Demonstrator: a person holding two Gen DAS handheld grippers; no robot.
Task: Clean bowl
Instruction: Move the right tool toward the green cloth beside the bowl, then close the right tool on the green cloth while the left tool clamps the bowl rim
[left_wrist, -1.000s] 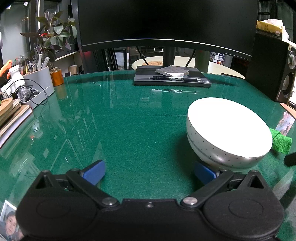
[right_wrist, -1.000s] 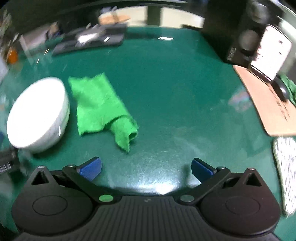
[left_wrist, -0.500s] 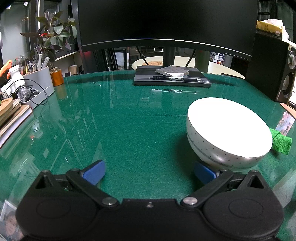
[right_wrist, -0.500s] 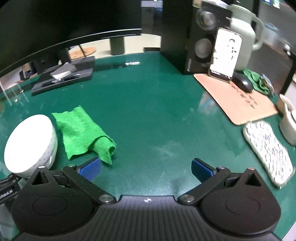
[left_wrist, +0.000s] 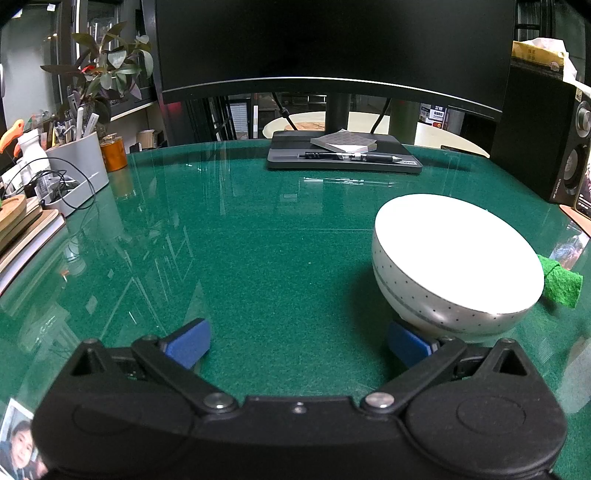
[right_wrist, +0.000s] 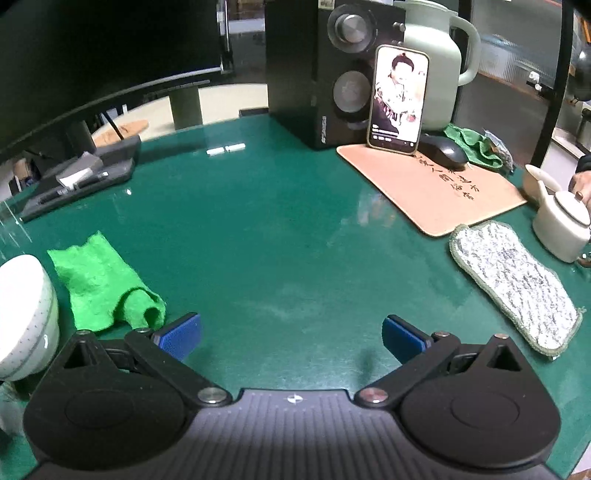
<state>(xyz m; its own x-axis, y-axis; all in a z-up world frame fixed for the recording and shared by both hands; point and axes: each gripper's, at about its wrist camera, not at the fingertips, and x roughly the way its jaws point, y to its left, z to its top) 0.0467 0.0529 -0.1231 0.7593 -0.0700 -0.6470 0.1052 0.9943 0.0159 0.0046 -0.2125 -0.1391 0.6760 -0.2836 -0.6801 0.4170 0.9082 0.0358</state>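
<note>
A white bowl (left_wrist: 458, 262) with small dark dots on its outside stands on the green table, ahead and right of my left gripper (left_wrist: 297, 341). That gripper is open and empty, its right blue pad close to the bowl's base. A bright green cloth (right_wrist: 103, 280), partly rolled at one end, lies flat just right of the bowl (right_wrist: 22, 314) in the right wrist view. My right gripper (right_wrist: 291, 336) is open and empty, low over the table, its left pad near the rolled end. In the left wrist view only a corner of the cloth (left_wrist: 559, 282) shows behind the bowl.
A monitor and its stand tray (left_wrist: 343, 158) with a pen sit at the back. A speaker (right_wrist: 325, 74), phone (right_wrist: 399, 99), jug, mouse and tan mat (right_wrist: 436, 188) fill the right rear. A speckled pad (right_wrist: 513, 291) and white teapot (right_wrist: 561, 221) lie right. Books and a pen holder (left_wrist: 74, 173) stand left.
The right gripper's view has swung up and to the right, so bowl and cloth have slid to its left edge and the speaker and teapot came into sight. The left gripper has stayed still.
</note>
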